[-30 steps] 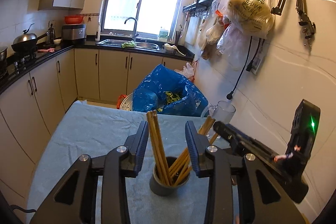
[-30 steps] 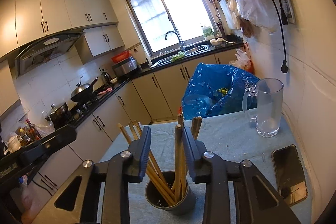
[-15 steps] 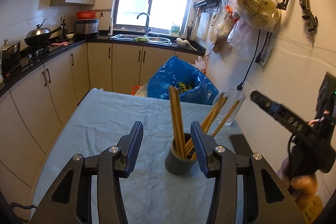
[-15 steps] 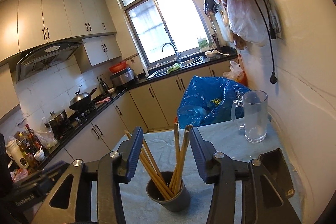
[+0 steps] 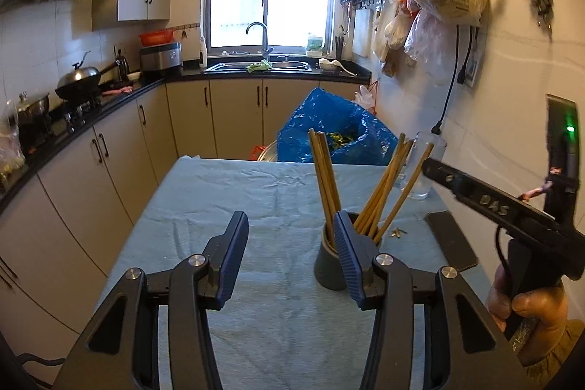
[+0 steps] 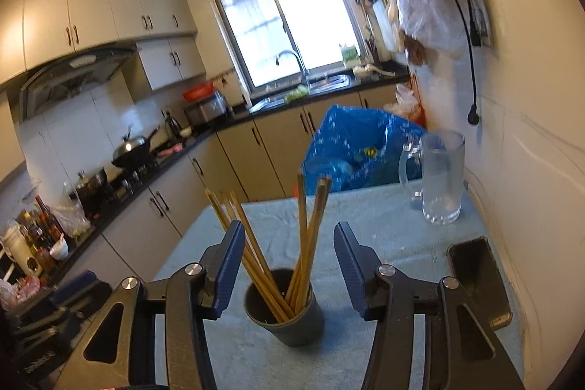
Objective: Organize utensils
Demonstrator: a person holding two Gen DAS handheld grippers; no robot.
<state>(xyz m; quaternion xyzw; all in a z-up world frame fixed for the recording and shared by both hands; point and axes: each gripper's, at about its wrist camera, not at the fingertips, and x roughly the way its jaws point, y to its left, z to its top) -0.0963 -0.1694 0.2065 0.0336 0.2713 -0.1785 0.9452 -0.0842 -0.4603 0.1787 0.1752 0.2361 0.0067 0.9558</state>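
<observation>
A dark grey cup (image 5: 327,264) holding several wooden chopsticks (image 5: 325,181) stands on the blue-grey tablecloth (image 5: 234,192). It also shows in the right wrist view (image 6: 289,317), with its chopsticks (image 6: 307,243) fanned out. My left gripper (image 5: 290,254) is open and empty; its right finger stands in front of the cup. My right gripper (image 6: 289,262) is open and empty, pulled back above the cup, its body visible in the left wrist view (image 5: 493,207).
A glass mug (image 6: 440,178) stands by the right wall. A black phone (image 6: 479,276) lies on the cloth near it. A blue bag (image 5: 336,130) sits beyond the table's far edge. Kitchen counters run along the left and back.
Both grippers have opened wider and drawn back from the cup. The chopsticks that stood between the jaws now rest loose in the cup.
</observation>
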